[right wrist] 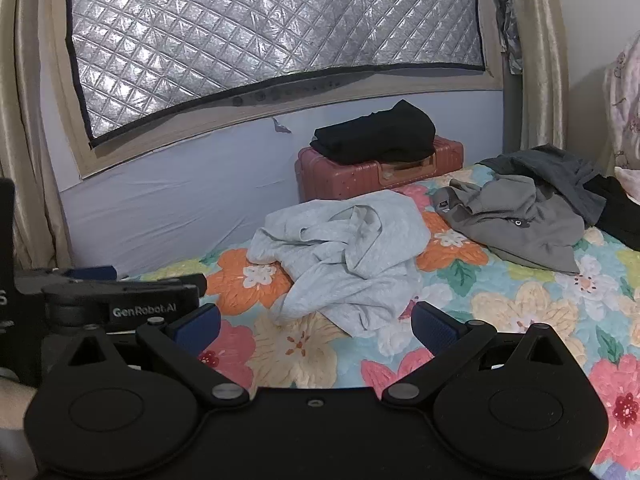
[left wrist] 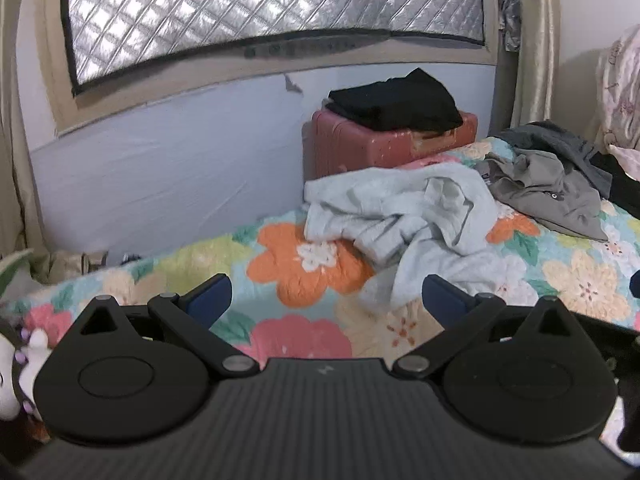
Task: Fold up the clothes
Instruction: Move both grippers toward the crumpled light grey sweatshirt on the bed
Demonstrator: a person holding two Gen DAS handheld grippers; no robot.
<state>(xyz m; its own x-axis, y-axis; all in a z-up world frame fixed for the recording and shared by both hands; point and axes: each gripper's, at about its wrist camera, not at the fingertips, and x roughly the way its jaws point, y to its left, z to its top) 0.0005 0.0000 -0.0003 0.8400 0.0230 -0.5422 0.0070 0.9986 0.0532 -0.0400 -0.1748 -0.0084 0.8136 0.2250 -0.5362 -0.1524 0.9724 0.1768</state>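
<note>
Clothes lie in a mess on the bed (right wrist: 520, 312) with the flower cover. One light grey top (right wrist: 344, 248) sits crumpled in the middle, just ahead of both tools. A darker grey pile (right wrist: 520, 216) lies to its right. Folded black clothes (right wrist: 376, 134) rest on a pink suitcase (right wrist: 360, 176) by the wall. The left tool (left wrist: 326, 300) and the right tool (right wrist: 316, 322) are both wide open, holding nothing.
</note>
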